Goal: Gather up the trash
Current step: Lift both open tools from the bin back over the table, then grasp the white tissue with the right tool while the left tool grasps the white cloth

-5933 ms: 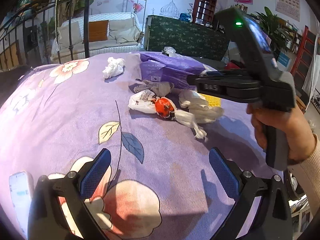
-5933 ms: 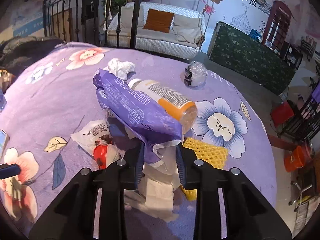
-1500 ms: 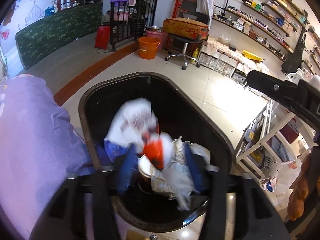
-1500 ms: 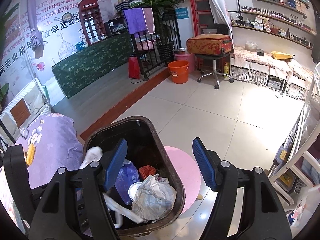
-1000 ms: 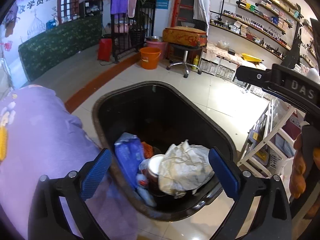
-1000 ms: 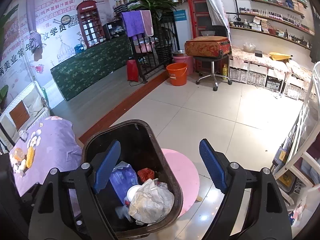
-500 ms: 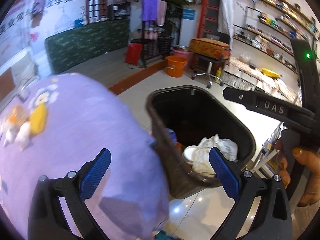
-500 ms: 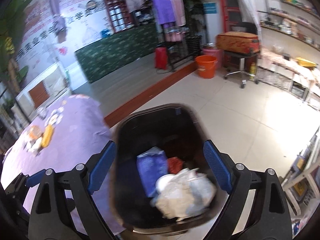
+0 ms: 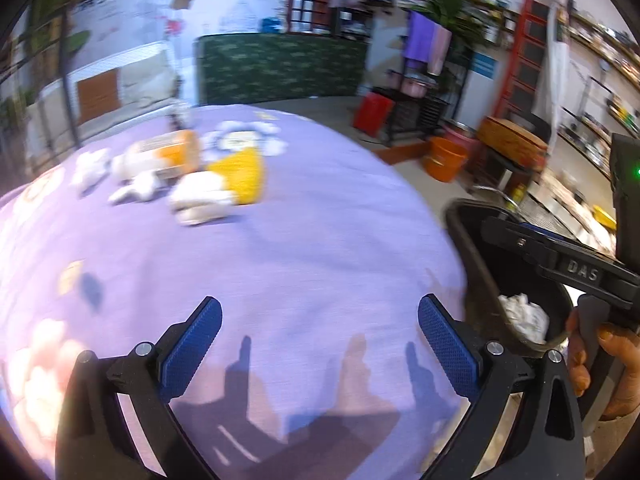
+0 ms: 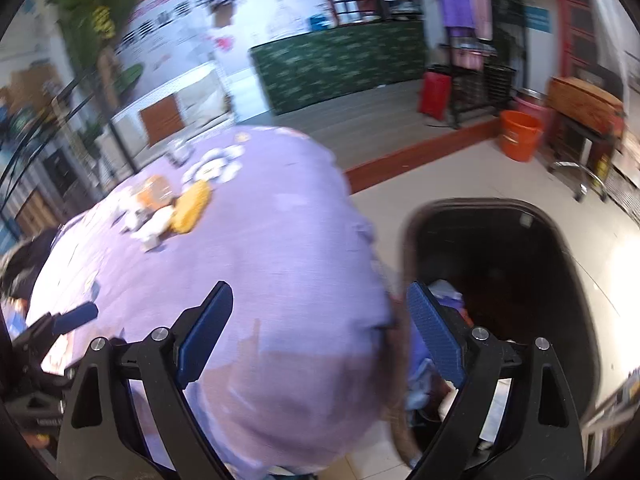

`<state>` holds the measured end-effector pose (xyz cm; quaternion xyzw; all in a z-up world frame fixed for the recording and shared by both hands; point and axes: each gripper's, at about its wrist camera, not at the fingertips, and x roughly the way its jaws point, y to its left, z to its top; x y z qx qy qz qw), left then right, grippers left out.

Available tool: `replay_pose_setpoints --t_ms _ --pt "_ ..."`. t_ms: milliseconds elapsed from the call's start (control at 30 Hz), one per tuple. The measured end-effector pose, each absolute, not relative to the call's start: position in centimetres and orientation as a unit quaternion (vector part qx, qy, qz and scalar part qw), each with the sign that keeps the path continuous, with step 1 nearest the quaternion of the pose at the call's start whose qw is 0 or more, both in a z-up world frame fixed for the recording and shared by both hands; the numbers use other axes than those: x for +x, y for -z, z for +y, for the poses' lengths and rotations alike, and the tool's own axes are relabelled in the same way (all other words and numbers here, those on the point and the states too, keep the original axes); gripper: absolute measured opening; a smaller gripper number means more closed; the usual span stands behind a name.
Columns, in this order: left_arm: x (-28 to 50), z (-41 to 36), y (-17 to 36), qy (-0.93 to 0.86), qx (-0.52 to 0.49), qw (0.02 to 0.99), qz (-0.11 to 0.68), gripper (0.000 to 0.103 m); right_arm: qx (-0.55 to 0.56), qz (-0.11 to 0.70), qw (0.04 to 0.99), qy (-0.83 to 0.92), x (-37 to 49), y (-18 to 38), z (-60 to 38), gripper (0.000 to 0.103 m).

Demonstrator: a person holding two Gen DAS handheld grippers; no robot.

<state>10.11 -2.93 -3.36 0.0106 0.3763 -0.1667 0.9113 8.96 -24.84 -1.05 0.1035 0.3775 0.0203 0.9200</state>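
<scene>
- Both tongs have swung from the trash bin (image 10: 500,264) back toward the purple bench (image 9: 280,248).
- Remaining trash — bottle (image 9: 168,152), yellow foam net (image 9: 240,176), crumpled tissues (image 9: 200,200) — lies clustered at the far side.
- Left tongs (image 9: 320,344) and right tongs (image 10: 320,328) are spread apart, empty.

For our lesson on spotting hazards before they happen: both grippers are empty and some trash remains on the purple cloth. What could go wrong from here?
1. The bottle with the orange cap lies on its side, so a glancing grasp might roll it away.
2. The crumpled white tissue touches the yellow foam net; one pinch may drag both and drop one.
3. The black bin stands right by the table edge, beside the open right hand-held gripper, so a swing could knock it.
</scene>
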Motion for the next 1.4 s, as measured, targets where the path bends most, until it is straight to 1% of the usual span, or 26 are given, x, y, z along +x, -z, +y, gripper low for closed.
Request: replay_pose_setpoints --t_ms 300,367,500,700,767,833,967,1000,1033,1133,1400 --pt "10.8 5.5 3.3 0.088 -0.034 0.919 0.384 0.097 0.04 0.405 0.904 -0.131 14.0 1.7 -15.2 0.088" --pt "11.2 6.9 3.2 0.076 -0.036 0.92 0.383 0.097 0.021 0.408 0.9 -0.149 15.1 1.9 -13.0 0.087" --pt "12.1 9.1 3.0 0.054 -0.041 0.922 0.38 0.097 -0.006 0.42 0.888 -0.185 17.6 2.5 -9.1 0.081" --pt "13.4 11.1 2.8 0.034 -0.045 0.924 0.378 0.097 -0.017 0.448 0.868 -0.213 21.3 3.8 -5.4 0.065" --pt "13.9 11.4 2.8 0.032 -0.048 0.924 0.379 0.097 -0.032 0.453 0.865 -0.213 22.4 4.1 -4.0 0.061" --pt "14.5 11.6 2.9 0.031 -0.053 0.922 0.383 0.097 -0.054 0.458 0.862 -0.212 23.7 4.6 -2.7 0.054" --pt "15.3 11.8 3.0 0.03 -0.053 0.921 0.385 0.097 -0.07 0.475 0.852 -0.207 25.6 5.7 -2.3 0.028" --pt "15.4 11.8 3.1 0.029 -0.05 0.921 0.385 0.097 -0.068 0.482 0.848 -0.208 25.9 6.1 -2.3 0.015" --pt "15.6 11.9 3.1 0.028 -0.048 0.921 0.385 0.097 -0.063 0.489 0.844 -0.211 26.2 6.3 -2.3 0.012" --pt "16.3 12.0 3.2 0.024 -0.048 0.92 0.387 0.097 -0.06 0.482 0.848 -0.214 26.0 5.9 -2.5 0.007" --pt "18.9 12.1 3.1 0.028 -0.065 0.919 0.388 0.096 -0.018 0.453 0.862 -0.228 22.8 2.6 -4.8 0.006"
